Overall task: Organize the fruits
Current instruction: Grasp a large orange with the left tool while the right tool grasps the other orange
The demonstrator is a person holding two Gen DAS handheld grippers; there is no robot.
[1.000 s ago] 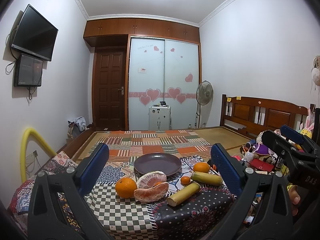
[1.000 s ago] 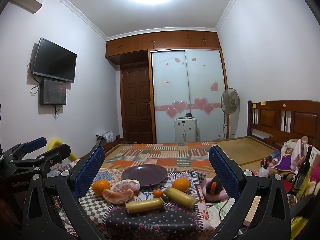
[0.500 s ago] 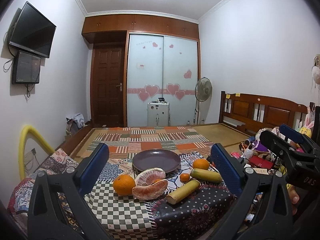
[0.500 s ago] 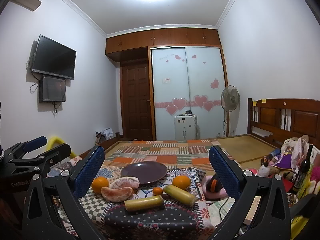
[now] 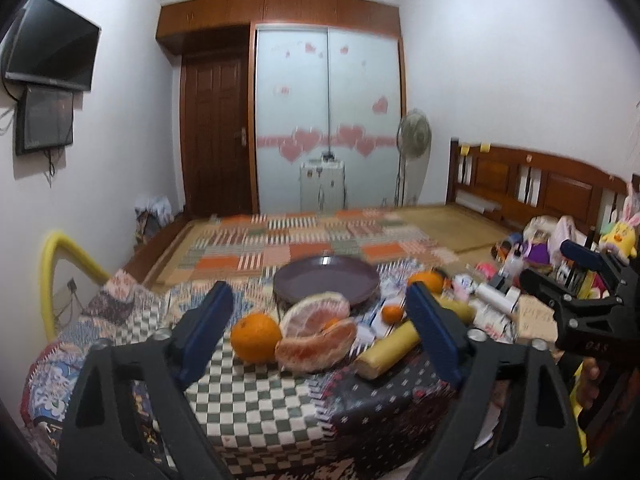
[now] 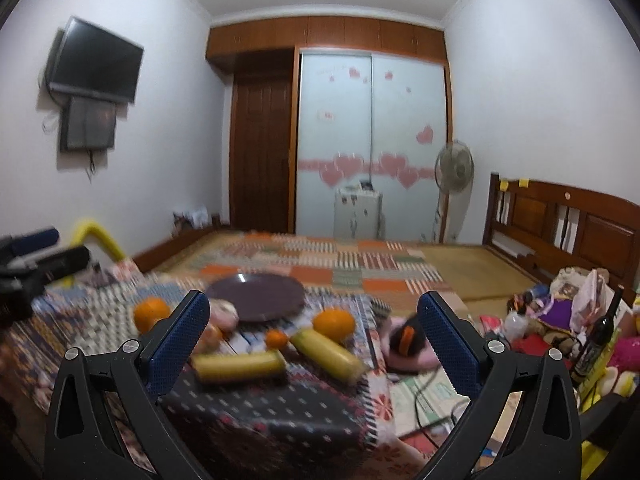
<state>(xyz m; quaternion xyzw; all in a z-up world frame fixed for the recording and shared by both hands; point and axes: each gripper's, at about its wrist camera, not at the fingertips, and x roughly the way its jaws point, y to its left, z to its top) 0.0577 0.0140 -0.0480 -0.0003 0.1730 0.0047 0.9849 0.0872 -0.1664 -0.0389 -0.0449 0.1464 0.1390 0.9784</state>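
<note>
- Purple round plate [image 5: 326, 284], shallow and bare, sits at the far side of a low table under patchwork and checked cloths [image 5: 256, 396]; fruits lie in front of it.
- Large orange [image 5: 256, 337], round and glossy, rests on the checked cloth touching two peeled pink pomelo pieces [image 5: 316, 332] stacked one on the other.
- Small orange mandarin [image 5: 392, 313] lies between the pomelo and two pale yellow cylindrical stalk sections [image 6: 239, 365], which lie near the table's front edge.
- Second large orange [image 6: 334, 323] sits right of the plate, near the farther stalk section.
- Left gripper [image 5: 320, 340], blue-padded: jaws wide apart after just closing somewhat, nothing gripped; the orange and pomelo appear between them, farther off.
- Right gripper [image 6: 314, 344], blue-padded: jaws wide apart, holding nothing.
- Left wrist view alone shows both pomelo pieces unobstructed.
- Right wrist view alone shows a dark glass bottle [image 6: 598, 336] and a pink rounded item [image 6: 404, 346] beside the table; its fruit is blurred.
</note>
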